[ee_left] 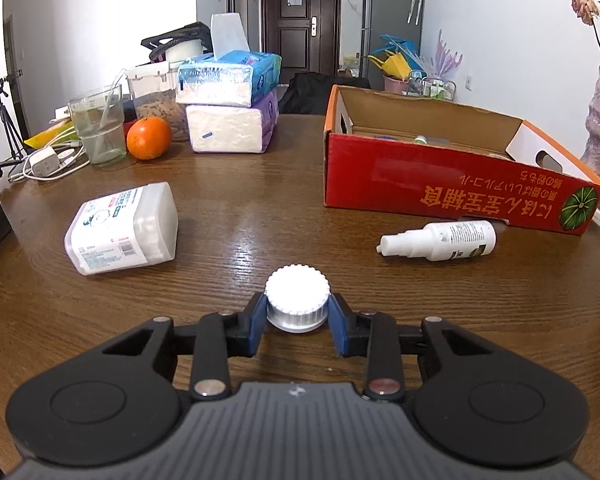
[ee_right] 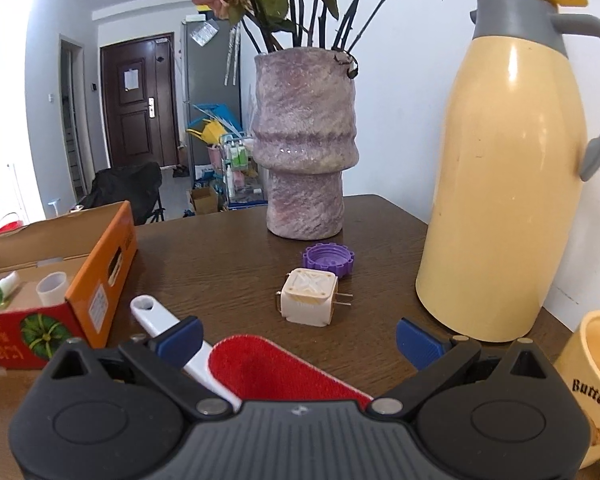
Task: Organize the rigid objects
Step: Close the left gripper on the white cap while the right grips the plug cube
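The left gripper (ee_left: 298, 312) is sitting lowest in the left wrist view, its blue pads (ee_left: 256, 326) pressing on both sides of a white ribbed cap (ee_left: 297, 292), so it is clenched on that cap, which is resting low over the wooden counter (ee_left: 240, 220); a white plastic container (ee_left: 122, 228) is lying on its side to the left of it, and a white spray bottle (ee_left: 440, 240) is lying on its side to the right, just beside the front wall of the red cardboard box (ee_left: 440, 184); an orange (ee_left: 148, 138), a drinking glass (ee_left: 98, 124) and stacked tissue packs (ee_left: 232, 100) are standing at the far edge. In the right wrist view the right gripper (ee_right: 300, 340) is hanging released, jaws wide apart with nothing between the pads; a red lint brush (ee_right: 268, 368) with a white handle is lying just under it; a white plug adapter (ee_right: 308, 298) and a purple cap (ee_right: 329, 258) are lying ahead, near each other, between a purple vase (ee_right: 306, 144) and a yellow thermos jug (ee_right: 508, 184); a yellow mug (ee_right: 596, 384) is showing at the right edge.
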Action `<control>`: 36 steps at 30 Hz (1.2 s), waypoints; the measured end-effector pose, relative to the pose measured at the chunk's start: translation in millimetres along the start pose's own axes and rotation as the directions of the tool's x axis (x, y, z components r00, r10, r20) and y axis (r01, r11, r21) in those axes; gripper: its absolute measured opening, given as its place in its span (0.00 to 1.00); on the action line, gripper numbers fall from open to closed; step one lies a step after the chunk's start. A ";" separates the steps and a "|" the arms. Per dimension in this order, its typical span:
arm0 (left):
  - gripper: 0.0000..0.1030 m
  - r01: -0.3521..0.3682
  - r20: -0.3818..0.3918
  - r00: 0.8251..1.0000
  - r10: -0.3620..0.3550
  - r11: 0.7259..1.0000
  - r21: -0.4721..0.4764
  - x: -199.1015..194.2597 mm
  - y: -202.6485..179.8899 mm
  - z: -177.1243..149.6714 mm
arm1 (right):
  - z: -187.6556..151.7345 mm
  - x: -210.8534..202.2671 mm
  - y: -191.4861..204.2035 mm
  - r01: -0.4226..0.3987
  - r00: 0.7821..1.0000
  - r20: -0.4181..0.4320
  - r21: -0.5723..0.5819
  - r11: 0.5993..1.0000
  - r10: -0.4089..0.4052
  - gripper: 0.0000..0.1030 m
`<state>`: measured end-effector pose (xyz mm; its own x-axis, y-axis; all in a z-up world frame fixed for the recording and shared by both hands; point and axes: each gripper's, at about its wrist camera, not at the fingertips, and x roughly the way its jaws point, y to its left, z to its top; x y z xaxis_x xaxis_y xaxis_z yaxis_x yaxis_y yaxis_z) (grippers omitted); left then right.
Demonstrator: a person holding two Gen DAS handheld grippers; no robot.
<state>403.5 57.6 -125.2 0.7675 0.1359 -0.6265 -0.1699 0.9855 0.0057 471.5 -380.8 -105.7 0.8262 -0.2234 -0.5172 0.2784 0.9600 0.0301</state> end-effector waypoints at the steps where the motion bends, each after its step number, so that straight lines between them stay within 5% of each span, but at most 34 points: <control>1: 0.33 0.002 0.001 1.000 -0.002 1.000 -0.001 0.0 -0.1 0.4 | 2.6 3.0 0.4 0.004 1.000 -0.006 0.003 1.000 -0.004 1.00; 21: 0.33 -0.004 0.017 1.000 0.004 1.000 -0.012 2.5 -0.8 7.0 | 42.1 65.0 -4.1 0.099 0.981 -0.174 0.081 0.992 -0.084 0.98; 36: 0.33 -0.037 0.031 0.999 0.038 0.998 -0.043 17.1 5.6 20.5 | 51.5 122.2 -1.3 0.124 0.958 -0.269 0.079 0.989 -0.099 0.83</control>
<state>428.4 67.5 -119.8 0.7789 0.1764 -0.6018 -0.2247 0.9744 -0.0051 597.3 -418.1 -125.0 0.6320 -0.2637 -0.7287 0.4169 0.9084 0.0329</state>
